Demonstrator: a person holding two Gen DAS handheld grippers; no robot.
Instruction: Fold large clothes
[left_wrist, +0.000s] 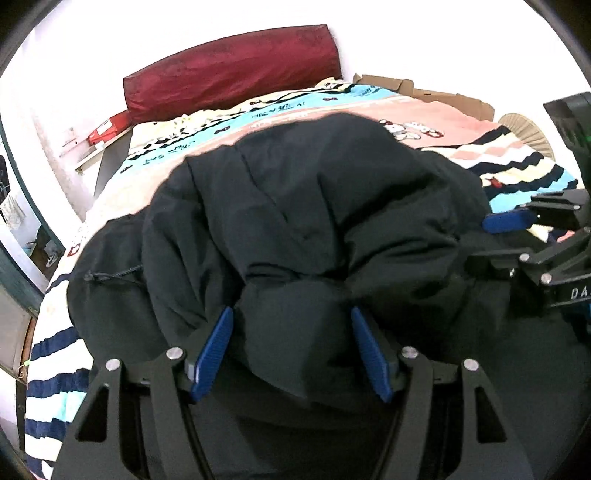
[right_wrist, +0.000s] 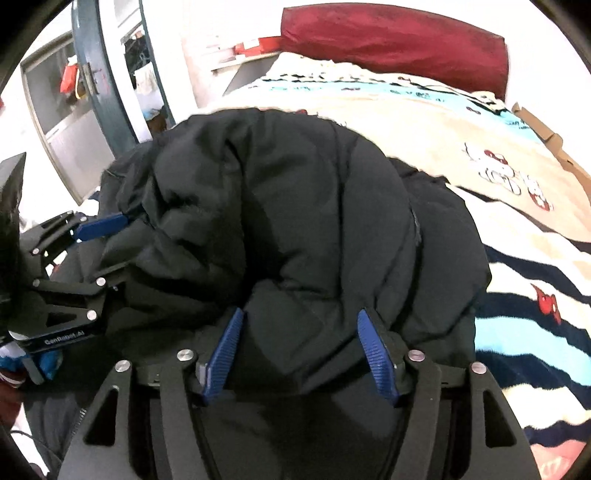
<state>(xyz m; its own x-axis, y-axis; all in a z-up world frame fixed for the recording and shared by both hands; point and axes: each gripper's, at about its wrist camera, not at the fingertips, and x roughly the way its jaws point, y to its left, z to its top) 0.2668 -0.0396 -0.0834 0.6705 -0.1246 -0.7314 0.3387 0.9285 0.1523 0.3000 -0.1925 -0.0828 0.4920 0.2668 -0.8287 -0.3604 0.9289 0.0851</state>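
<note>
A bulky black padded jacket (left_wrist: 314, 229) lies heaped on the patterned bedspread (left_wrist: 424, 122), and each gripper clenches a thick bunched fold of it between its blue pads: the left gripper (left_wrist: 291, 350) on one fold, the right gripper (right_wrist: 301, 350) just beside it on another. Only the left wrist view shows the jacket's drawcord (left_wrist: 110, 275) and the cardboard box (left_wrist: 424, 90) beyond the bed, while only the right wrist view shows the blue door frame (right_wrist: 107, 77)

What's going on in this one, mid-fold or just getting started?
Mid-fold. A person's two handheld grippers each pinch a thick bunch of a black puffy jacket on a bed with a cartoon-print blanket. The left gripper and right gripper sit side by side, with the jacket bulging between them.
</note>
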